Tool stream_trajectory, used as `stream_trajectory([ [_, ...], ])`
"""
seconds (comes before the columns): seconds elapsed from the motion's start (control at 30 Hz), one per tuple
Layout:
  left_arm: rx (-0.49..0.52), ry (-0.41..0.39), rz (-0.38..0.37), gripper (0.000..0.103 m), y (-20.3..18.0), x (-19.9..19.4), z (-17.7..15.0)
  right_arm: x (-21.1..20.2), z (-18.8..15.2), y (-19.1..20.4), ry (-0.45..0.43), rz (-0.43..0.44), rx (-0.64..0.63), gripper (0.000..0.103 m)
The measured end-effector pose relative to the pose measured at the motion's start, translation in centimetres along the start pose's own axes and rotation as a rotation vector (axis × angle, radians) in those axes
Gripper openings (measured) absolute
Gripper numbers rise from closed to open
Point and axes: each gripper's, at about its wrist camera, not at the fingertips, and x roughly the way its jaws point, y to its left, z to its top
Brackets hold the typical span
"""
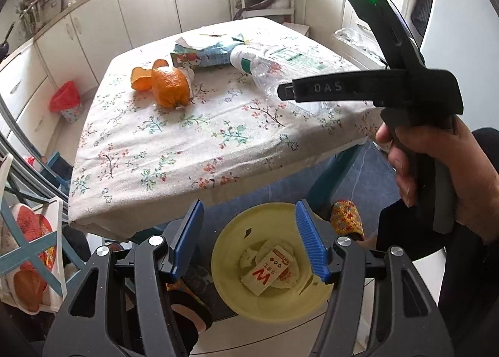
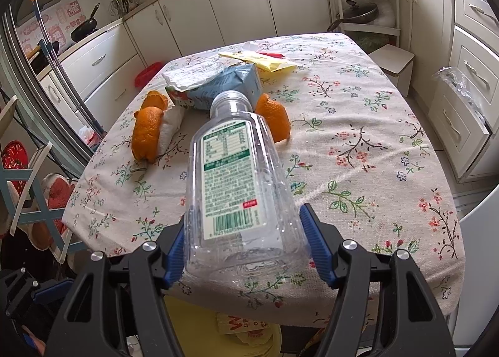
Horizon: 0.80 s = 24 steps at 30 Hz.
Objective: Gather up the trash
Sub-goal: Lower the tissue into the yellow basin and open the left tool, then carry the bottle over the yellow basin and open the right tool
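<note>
My left gripper (image 1: 249,207) hangs open over a yellow bin (image 1: 224,238) on the floor beside the table, with nothing between its blue pads. In the bin lie crumpled paper and a wrapper with a red W (image 1: 265,272). My right gripper (image 2: 244,216) is shut on a clear plastic bottle (image 2: 237,176) with a green label, its neck pointing away over the table's near edge. On the floral tablecloth (image 2: 374,138) remain orange peels (image 2: 146,132) around a white tissue (image 2: 171,129), another peel (image 2: 274,116), a blue carton (image 2: 218,85) and a yellow wrapper (image 2: 259,60).
A person's hand (image 1: 436,176) grips the right tool. A knitted slipper (image 1: 346,219) sits beside the bin. A blue-framed chair (image 1: 31,251) stands at the left, a red-lined bin (image 1: 65,101) by the cabinets, and a white stool (image 2: 393,63) beyond the table.
</note>
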Motion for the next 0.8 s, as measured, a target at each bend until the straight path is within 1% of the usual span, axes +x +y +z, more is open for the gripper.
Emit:
stream_trajectory([
  [0.1, -0.035, -0.021, 0.022, 0.058, 0.7, -0.2, 0.2, 0.1, 0.0, 0.1, 0.002, 0.002, -0.004, 0.065],
  [0.17, -0.075, -0.047, 0.051, 0.063, 1.6, -0.5, 0.5, 0.2, 0.0, 0.2, 0.007, 0.004, -0.006, 0.063],
  [0.23, -0.116, -0.075, 0.083, 0.074, 2.4, -0.8, 0.7, 0.2, 0.0, 0.2, 0.007, 0.009, -0.011, 0.06],
  [0.3, -0.173, -0.107, 0.109, 0.079, 3.5, -1.1, 1.0, 0.0, 0.1, 0.4, -0.004, 0.012, -0.016, 0.059],
  [0.37, -0.227, -0.119, 0.119, 0.079, 4.6, -1.2, 1.3, -0.4, 0.1, 0.4, -0.021, 0.019, -0.017, 0.058],
  [0.47, -0.279, -0.134, 0.131, 0.079, 5.8, -1.3, 1.3, -0.8, 0.2, 0.4, -0.033, 0.044, -0.002, 0.057],
  [0.63, -0.316, -0.145, 0.146, 0.08, 6.6, -1.4, 1.2, -1.0, 0.2, -0.4, -0.015, 0.121, 0.071, 0.057],
  [0.8, -0.34, -0.168, 0.161, 0.08, 7.1, -1.7, 1.3, -2.9, -0.6, 0.0, -0.017, 0.181, 0.099, 0.057],
])
